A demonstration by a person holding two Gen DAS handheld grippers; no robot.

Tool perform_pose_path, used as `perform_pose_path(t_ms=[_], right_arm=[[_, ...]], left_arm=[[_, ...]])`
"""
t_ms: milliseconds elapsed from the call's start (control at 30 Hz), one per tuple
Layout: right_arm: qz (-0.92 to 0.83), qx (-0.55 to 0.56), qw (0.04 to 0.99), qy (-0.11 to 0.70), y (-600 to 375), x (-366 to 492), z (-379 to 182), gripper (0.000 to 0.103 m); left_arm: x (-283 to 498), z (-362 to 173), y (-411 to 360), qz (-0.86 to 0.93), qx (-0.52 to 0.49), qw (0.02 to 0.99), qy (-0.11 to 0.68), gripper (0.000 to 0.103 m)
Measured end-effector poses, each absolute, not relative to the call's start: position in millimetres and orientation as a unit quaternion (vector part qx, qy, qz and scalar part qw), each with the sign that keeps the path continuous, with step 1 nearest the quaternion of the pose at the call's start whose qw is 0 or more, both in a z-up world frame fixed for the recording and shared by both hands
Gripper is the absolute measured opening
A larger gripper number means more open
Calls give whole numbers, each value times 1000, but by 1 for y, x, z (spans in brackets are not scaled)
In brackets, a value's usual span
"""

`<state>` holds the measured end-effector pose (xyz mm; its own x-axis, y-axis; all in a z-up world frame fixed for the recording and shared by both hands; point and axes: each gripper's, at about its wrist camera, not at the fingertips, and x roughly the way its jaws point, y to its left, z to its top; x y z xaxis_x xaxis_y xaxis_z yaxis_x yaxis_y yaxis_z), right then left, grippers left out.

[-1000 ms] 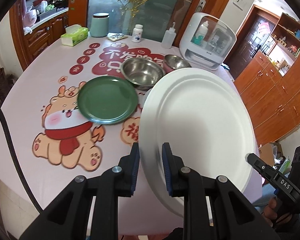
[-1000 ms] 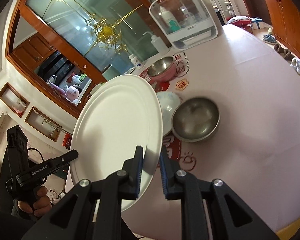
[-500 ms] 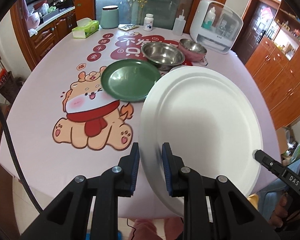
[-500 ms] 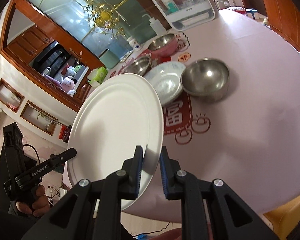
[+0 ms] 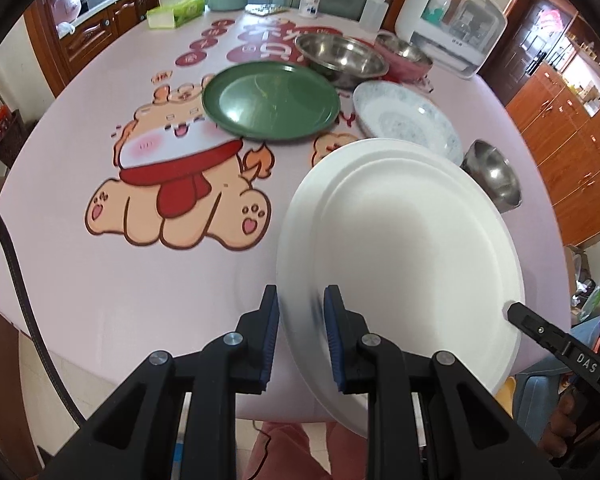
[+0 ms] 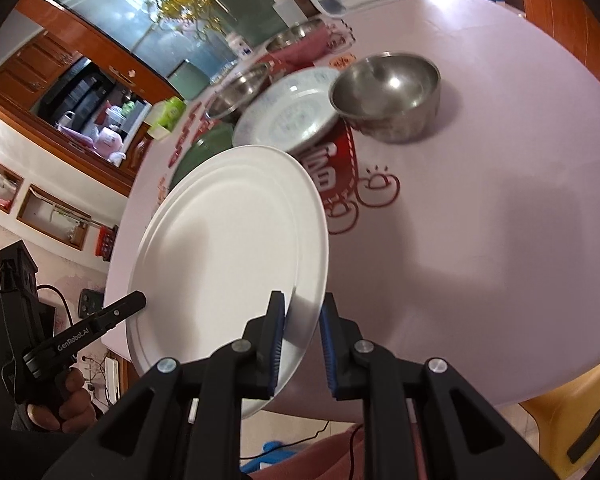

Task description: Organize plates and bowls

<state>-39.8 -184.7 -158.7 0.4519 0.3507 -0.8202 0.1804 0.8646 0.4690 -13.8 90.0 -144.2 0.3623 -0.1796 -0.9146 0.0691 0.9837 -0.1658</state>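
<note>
Above the near edge of the round table [image 5: 80, 280], a large white plate [image 5: 400, 248], matte and smooth with a stepped rim, is held tilted between two tools, its face turned toward the person. Both the left gripper [image 5: 301, 336] and the right gripper [image 6: 302, 336] pinch its rim between ribbed blue pads, on opposite sides. Beyond it, on the pink cartoon-printed cloth, sit a glossy green plate [image 5: 270, 100], a speckled ceramic plate [image 5: 406, 118] and a shiny steel bowl [image 6: 386, 96].
</note>
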Motion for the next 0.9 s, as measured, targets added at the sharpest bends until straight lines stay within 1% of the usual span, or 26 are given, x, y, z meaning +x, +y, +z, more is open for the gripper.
perform_pose_path(t_ms=[300, 667, 900], right_arm=[[54, 234, 795, 558, -186, -21, -178, 18], [57, 210, 780, 587, -184, -3, -196, 18], [50, 182, 775, 603, -179, 4, -200, 22]], left_arm=[[-3, -170, 81, -48, -35, 810, 583, 21], [9, -196, 77, -28, -41, 790, 611, 22], [13, -204, 74, -30, -39, 786, 616, 23]])
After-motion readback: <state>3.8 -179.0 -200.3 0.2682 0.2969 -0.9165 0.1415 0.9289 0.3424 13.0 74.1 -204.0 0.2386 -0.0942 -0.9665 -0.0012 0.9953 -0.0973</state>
